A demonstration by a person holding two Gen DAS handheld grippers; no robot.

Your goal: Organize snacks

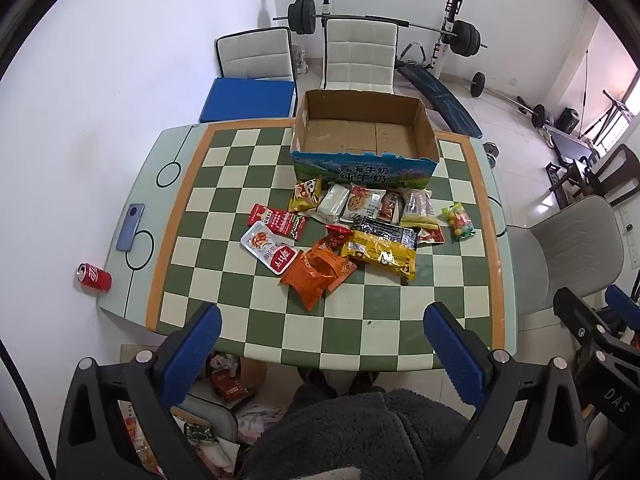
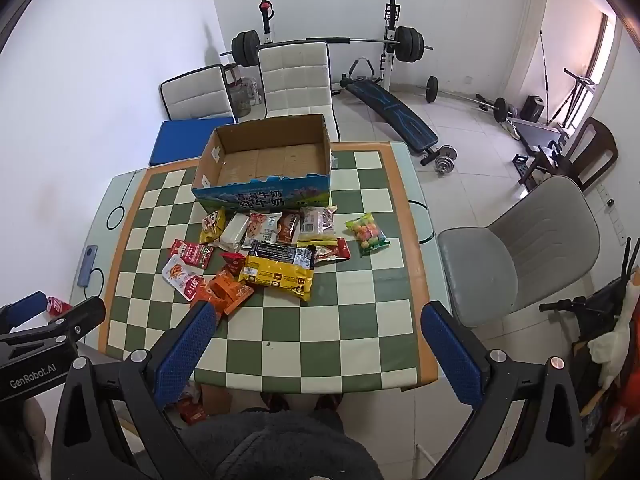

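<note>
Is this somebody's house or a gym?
Probably a room at home, used for eating and exercise. A checkered table holds snack packets and a cardboard box, with dining chairs around it, and a barbell on its rack stands behind.

1 box [image 1: 362,168], 13 snack packs [image 1: 380,252] ahead of the fingers. 1 can [image 1: 94,277], 1 phone [image 1: 130,227] off to the left. 3 chairs [image 1: 576,240], 1 barbell [image 1: 384,22], 1 table [image 1: 360,320].
</note>
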